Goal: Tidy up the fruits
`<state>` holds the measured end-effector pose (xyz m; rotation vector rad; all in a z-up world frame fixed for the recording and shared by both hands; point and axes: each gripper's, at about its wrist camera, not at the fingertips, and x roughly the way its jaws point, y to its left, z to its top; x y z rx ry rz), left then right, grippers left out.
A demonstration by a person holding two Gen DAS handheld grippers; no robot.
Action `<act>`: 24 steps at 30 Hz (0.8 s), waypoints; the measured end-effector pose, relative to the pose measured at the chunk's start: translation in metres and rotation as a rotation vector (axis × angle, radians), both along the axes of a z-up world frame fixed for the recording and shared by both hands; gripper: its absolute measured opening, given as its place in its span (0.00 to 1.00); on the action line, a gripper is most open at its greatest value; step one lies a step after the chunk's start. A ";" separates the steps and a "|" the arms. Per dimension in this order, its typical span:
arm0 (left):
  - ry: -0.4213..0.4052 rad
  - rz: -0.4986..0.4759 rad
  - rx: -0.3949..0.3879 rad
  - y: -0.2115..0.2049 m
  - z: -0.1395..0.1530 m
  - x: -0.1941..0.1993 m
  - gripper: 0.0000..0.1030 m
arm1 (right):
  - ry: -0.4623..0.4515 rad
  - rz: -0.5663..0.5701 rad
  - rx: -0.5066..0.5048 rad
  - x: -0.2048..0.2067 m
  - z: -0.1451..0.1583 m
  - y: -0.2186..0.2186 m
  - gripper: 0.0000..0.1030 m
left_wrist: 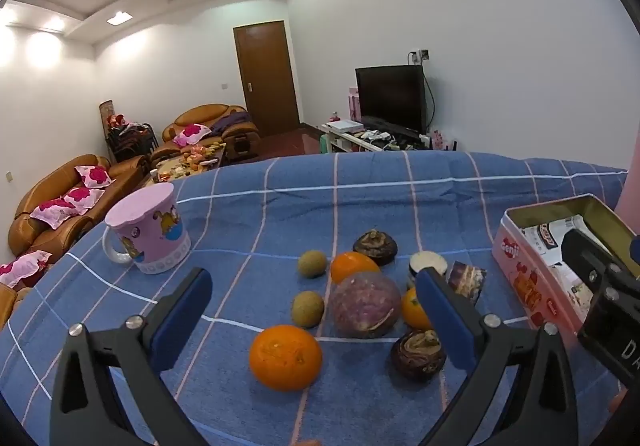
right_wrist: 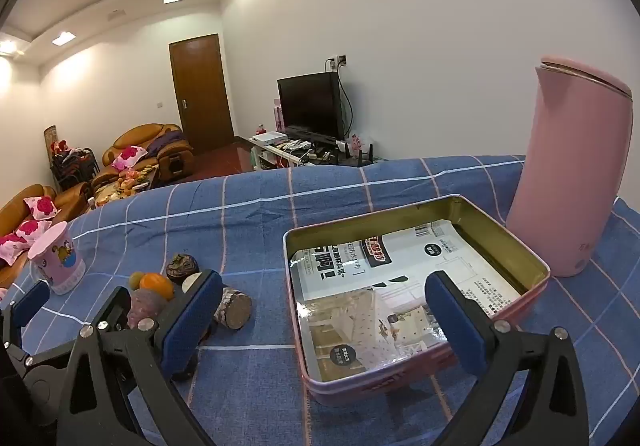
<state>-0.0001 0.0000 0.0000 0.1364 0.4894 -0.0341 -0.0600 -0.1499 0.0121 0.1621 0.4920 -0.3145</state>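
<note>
Lying under both wide-apart tools (left_wrist: 316,310) (right_wrist: 326,310): three oranges (left_wrist: 285,357), two longans (left_wrist: 307,308), one tin (right_wrist: 416,302).

Both cameras sit low and near over the bench (left_wrist: 360,182), tilted down and facing the far wall with the TV (left_wrist: 390,98). The left view looks at the fruit pile (left_wrist: 344,298); the right view looks into the pink tin (right_wrist: 400,390). Both share the tin, the fruits and the pink mug (left_wrist: 148,234).
</note>
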 end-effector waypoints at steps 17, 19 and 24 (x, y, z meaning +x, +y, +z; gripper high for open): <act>0.017 0.000 -0.019 -0.001 -0.004 0.001 1.00 | -0.004 -0.001 0.001 0.001 0.000 -0.001 0.99; 0.018 -0.001 -0.020 0.000 -0.004 0.001 1.00 | -0.005 -0.001 0.000 0.001 0.000 0.001 0.99; 0.023 -0.001 -0.025 -0.001 -0.003 0.001 1.00 | -0.005 -0.001 -0.002 -0.002 0.002 0.000 0.99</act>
